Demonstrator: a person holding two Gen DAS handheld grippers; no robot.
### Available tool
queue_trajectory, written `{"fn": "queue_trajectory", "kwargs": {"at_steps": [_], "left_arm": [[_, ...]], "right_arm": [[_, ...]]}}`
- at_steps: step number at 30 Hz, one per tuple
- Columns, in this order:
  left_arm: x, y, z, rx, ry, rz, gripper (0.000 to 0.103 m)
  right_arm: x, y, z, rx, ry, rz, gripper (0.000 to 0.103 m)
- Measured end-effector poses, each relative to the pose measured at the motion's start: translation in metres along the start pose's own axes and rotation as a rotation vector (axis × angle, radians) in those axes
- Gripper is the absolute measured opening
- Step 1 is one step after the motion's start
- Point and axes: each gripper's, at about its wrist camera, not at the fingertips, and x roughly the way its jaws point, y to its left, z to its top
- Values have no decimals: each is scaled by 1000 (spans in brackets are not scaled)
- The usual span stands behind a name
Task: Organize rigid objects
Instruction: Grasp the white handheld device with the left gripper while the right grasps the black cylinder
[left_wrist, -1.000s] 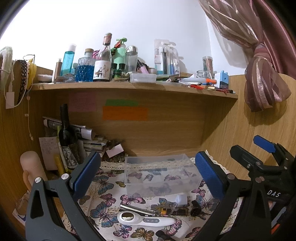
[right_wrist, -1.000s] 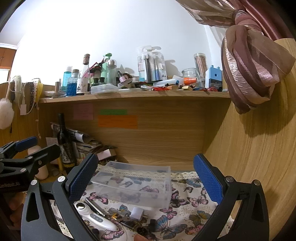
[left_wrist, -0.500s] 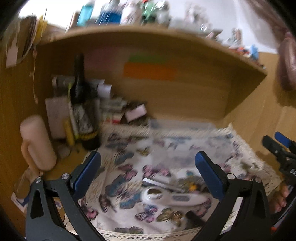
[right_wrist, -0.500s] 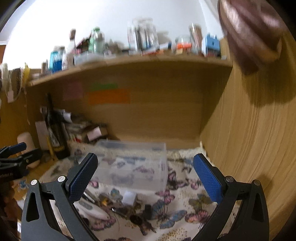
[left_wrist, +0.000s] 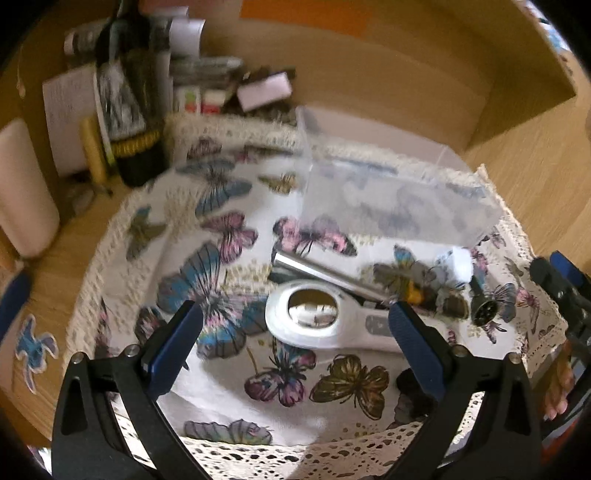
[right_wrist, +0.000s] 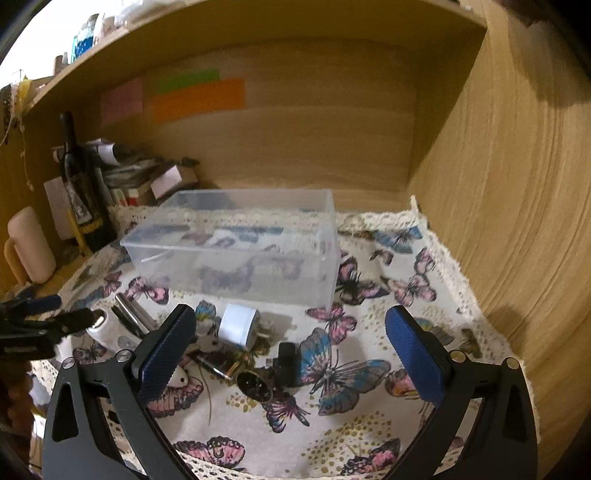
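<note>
A clear plastic box (left_wrist: 399, 199) (right_wrist: 240, 247) stands on a butterfly-print cloth (left_wrist: 207, 258) (right_wrist: 369, 369). In front of it lie a white handheld device with a round window (left_wrist: 314, 314), a shiny metal tube (left_wrist: 317, 269) (right_wrist: 129, 314), a white plug adapter (right_wrist: 238, 325) (left_wrist: 460, 264), a small black block (right_wrist: 286, 360) and a round dark dial (right_wrist: 253, 384) (left_wrist: 485, 314). My left gripper (left_wrist: 295, 343) hangs open just above the white device. My right gripper (right_wrist: 291, 347) is open over the plug, block and dial. Neither holds anything.
A dark wine bottle (right_wrist: 79, 188) (left_wrist: 129, 107), stacked papers and small boxes (left_wrist: 207, 81) fill the back left corner. A beige cylinder (right_wrist: 27, 243) stands at the left. Wooden walls (right_wrist: 517, 184) close in the back and right. A hand (left_wrist: 557, 380) shows at the right edge.
Both grippers have tilted down and moved closer to the cloth; the upper shelf has left the left view. The items on the cloth now sit between the fingers. Both stayed open.
</note>
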Motion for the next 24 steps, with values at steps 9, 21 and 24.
{"fn": "queue_trajectory", "kwargs": {"at_steps": [9, 21, 24], "left_arm": [[15, 1, -6, -153, 107, -32, 88], [44, -18, 16, -145, 161, -62, 62], [50, -26, 19, -88, 146, -48, 61]], "right_arm": [[25, -2, -17, 33, 118, 41, 92], [41, 4, -38, 27, 227, 75, 68], [44, 7, -39, 22, 241, 91, 60]]}}
